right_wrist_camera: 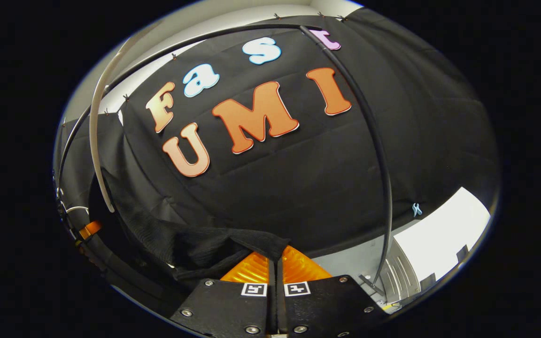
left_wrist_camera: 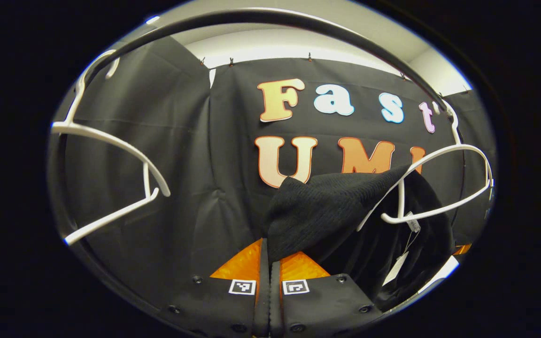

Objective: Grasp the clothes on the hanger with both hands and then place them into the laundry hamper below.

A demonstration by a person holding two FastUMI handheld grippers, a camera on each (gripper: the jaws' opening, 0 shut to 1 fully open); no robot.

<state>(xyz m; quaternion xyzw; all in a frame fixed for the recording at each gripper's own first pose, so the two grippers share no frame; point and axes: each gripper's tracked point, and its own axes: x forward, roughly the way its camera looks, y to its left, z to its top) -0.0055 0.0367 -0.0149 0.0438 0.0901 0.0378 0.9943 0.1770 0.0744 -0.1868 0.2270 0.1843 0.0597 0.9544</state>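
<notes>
The black garment (left_wrist_camera: 327,211) on the white hanger (left_wrist_camera: 439,188) was gripped by both the left hand-held gripper (left_wrist_camera: 269,260) and the right hand-held gripper (right_wrist_camera: 276,263), fingers pressed closed.

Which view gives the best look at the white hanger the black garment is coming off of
The left gripper view: the white hanger shows with its curved arms, hook and the black garment draped over one arm. The right gripper view shows just one pale curved arm of it, at the left edge.
</notes>
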